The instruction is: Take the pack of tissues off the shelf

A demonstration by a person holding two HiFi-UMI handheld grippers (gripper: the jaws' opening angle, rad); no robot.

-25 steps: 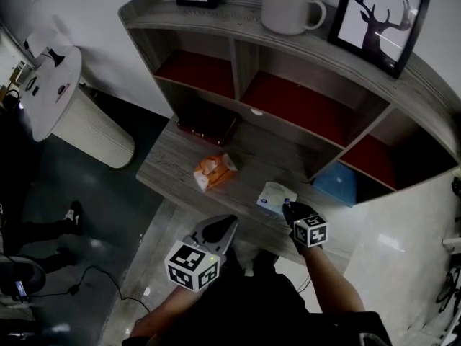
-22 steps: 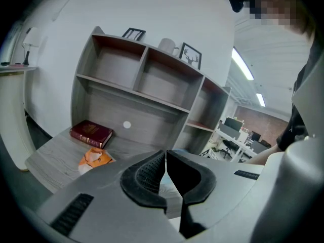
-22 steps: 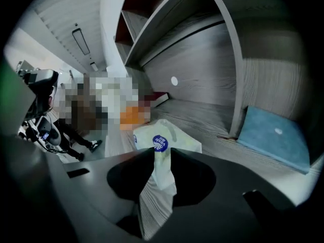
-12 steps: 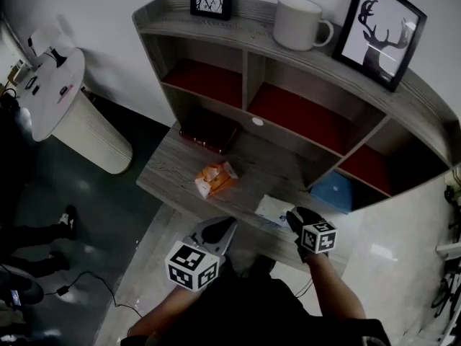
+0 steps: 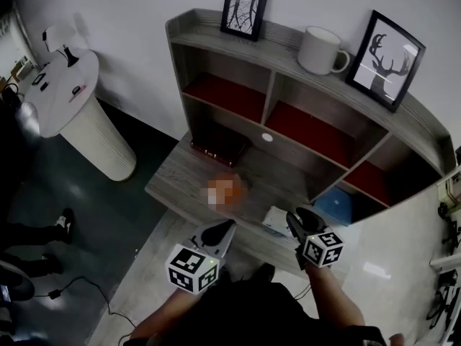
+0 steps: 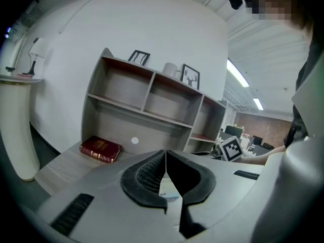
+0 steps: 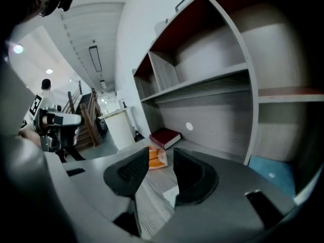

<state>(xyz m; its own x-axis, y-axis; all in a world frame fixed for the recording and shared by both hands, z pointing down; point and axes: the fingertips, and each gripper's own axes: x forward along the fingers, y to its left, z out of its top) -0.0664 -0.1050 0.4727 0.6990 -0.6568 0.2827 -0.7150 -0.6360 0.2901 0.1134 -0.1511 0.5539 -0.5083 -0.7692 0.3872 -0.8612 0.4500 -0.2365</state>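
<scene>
On the far left stands one round white table (image 5: 61,96). The bits on it are too small to tell. The shelf (image 5: 203,33) has two pictures on top: a small picture (image 5: 245,9) near the left end and a deer picture (image 5: 385,60) near the right end. One mug (image 5: 320,49) stands between them.

On the desk (image 5: 176,182) below lie three things. One red book (image 5: 220,150) is by the back edge, and one orange pack (image 7: 154,158) is in the middle. One tissue pack (image 5: 276,220) is at the front edge, off the shelf.

Your left gripper (image 5: 225,227) has its fingers pressed together, with nothing in them. Your right gripper (image 5: 297,218), just beside the tissue pack, has just been opening. Its fingers are spread and pinch nothing, and it hides part of that pack.

One blue thing (image 5: 333,206) sits half hidden in the bottom right hole. You cannot tell what it is.
</scene>
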